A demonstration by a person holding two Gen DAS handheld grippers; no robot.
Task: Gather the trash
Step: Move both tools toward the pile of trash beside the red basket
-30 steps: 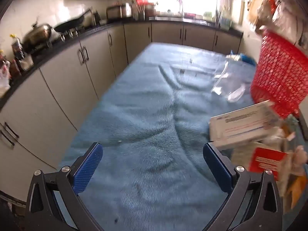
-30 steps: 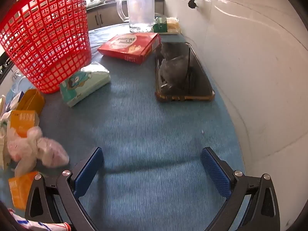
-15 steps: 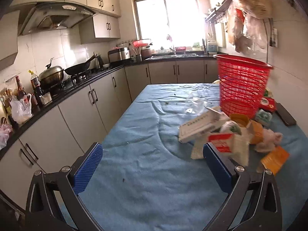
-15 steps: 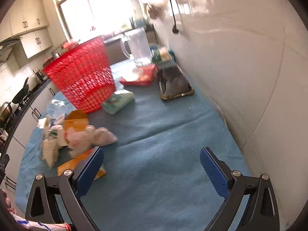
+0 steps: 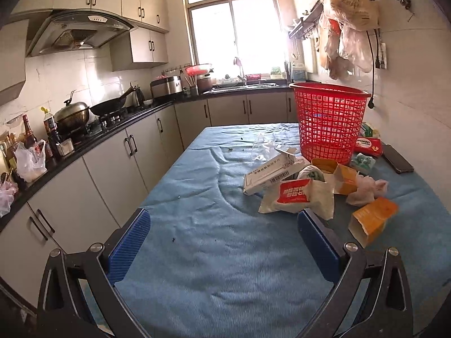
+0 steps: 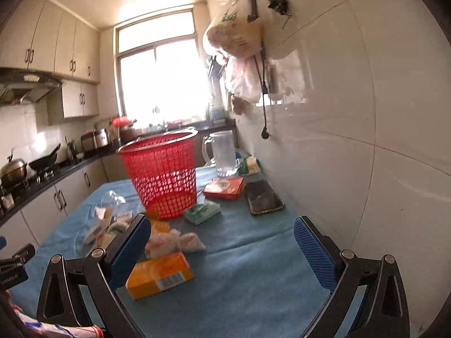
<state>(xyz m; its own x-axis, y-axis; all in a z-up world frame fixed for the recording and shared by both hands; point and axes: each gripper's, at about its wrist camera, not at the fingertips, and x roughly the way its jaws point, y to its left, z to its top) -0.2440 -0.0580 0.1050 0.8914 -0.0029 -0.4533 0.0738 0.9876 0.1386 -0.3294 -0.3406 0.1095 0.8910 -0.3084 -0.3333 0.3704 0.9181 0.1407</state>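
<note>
A red mesh basket [image 5: 329, 121] stands upright on the blue-covered table [image 5: 214, 242]; it also shows in the right wrist view [image 6: 163, 174]. Trash lies in front of it: a white carton [image 5: 270, 173], a red-and-white pouch [image 5: 294, 194], orange boxes [image 5: 372, 221], crumpled tissue [image 5: 366, 187] and clear plastic [image 5: 263, 148]. My left gripper [image 5: 224, 243] is open and empty, short of the pile. My right gripper [image 6: 222, 249] is open and empty above an orange box [image 6: 160, 274] and the tissue [image 6: 174, 242].
Beside the basket lie a green tissue pack [image 6: 203, 211], a red box [image 6: 225, 187], a dark tray [image 6: 263, 197] and a clear jug [image 6: 222, 153]. The white wall [image 6: 366, 140] runs along the right. Counters with cookware [image 5: 84, 112] run along the left.
Both grippers have pulled back and tilted up from the table, so the basket and the trash pile now look smaller and farther. Both stayed open and empty.
</note>
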